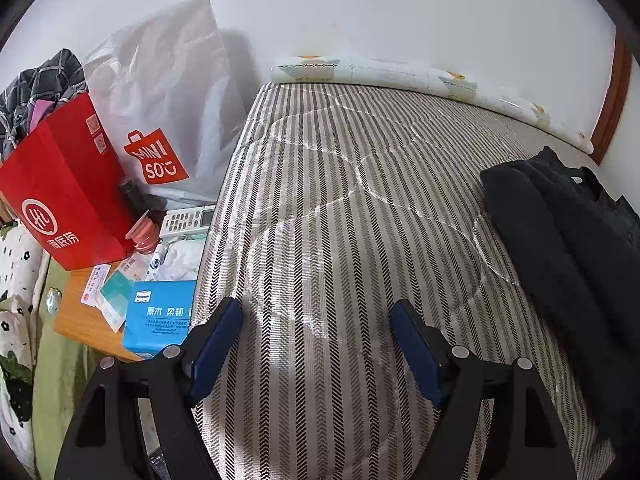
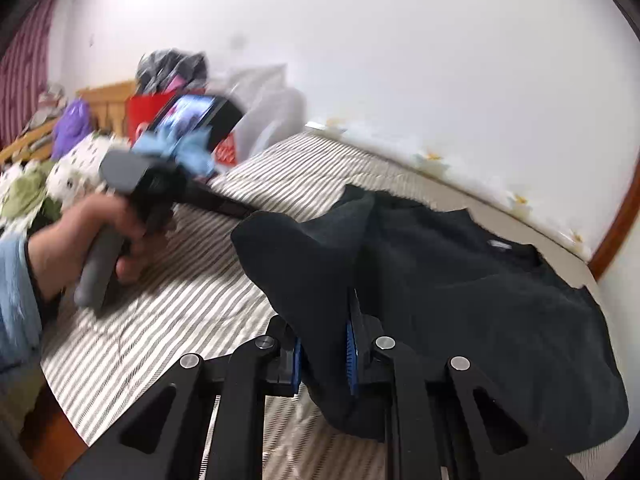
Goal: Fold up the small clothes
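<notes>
A black garment lies on the striped bed cover, its collar label toward the wall. My right gripper is shut on a fold of this garment, and the pinched cloth rises in a hump between the blue pads. In the left wrist view the same black garment lies at the right edge of the bed. My left gripper hangs open over the bare striped cover, nothing between its fingers. A person's hand holds the left gripper's handle at the left of the right wrist view.
A red paper bag and a white plastic bag stand left of the bed on a wooden side table, with a blue tissue pack and a remote. A rolled patterned quilt lines the white wall.
</notes>
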A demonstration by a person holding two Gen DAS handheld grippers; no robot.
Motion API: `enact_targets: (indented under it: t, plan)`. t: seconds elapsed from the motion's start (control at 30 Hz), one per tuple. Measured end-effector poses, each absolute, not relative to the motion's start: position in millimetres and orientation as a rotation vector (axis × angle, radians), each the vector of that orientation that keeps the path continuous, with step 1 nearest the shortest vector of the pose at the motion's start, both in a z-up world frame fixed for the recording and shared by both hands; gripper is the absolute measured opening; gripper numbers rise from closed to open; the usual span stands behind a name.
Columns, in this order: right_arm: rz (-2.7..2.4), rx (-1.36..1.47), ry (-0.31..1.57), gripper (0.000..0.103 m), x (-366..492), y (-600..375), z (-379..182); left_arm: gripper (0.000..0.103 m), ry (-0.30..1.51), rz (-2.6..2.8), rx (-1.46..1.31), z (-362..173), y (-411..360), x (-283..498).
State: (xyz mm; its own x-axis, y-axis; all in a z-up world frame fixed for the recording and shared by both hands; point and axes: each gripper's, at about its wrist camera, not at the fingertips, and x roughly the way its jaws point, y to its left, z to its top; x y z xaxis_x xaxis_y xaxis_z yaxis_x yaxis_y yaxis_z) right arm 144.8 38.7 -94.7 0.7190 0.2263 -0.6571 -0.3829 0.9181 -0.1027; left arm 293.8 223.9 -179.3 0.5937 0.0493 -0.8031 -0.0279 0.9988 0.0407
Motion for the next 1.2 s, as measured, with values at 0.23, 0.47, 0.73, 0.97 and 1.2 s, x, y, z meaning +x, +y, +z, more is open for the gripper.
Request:
enact_targets:
  t: [0.23,0.47,0.73,0.97,1.2]
  plan:
    - [0.264,-0.129,0.650,0.015,149,-11,-64,0.076,0.936,0.073,0.023,-177,224,287]
    - [0.157,0.036,0.590,0.013,151,-111,-39,0.076,0.942,0.105,0.023,-176,217,278]
    - [0.020,0.278,0.568,0.013,147,-250,-46,0.076,0.952,0.129,0.009,-174,206,261]
    - [-0.061,0.349,0.662,0.015,148,-319,-98,0.076,0.965,0.060,0.009,-168,166,249]
    - [-0.073,0.389,0.728,0.037,137,-349,-126,0.076,0.936,-0.064,-0.001,-153,97,238]
